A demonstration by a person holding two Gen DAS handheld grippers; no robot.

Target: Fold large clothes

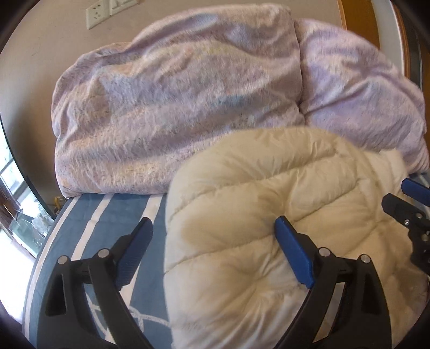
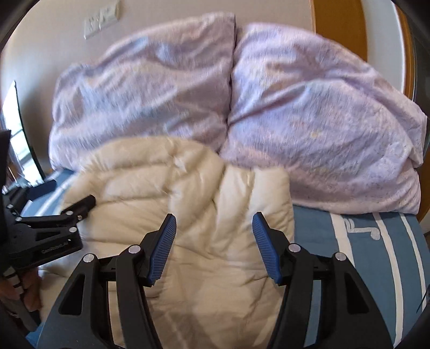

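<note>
Resting position: one cream quilted jacket lies bunched on the blue striped bed sheet, its far edge against the lilac bedding.
Left tongs: released, jaws spread wide; the right-hand pad presses into the padding, the left-hand pad sits over bare sheet, nothing clamped.
Right tongs: released, jaws apart above the jacket's middle, nothing clamped.
Handling estimate: puffy, soft, probably light; the shell looks smooth and likely slippery, so a shallow pinch may slide off. The filling should spring back after compression, so folds may need pressing down.
Grasp advice: take a stitched seam or an outer edge, where the fabric is thinner, rather than a full puffed panel.
Count, garments: one jacket.
Count, bedding: two lilac bundles side by side, divided by a vertical crease; whether they are separate pieces cannot be told.
Count, tongs: two.
Count, wall socket plates: two.
</note>
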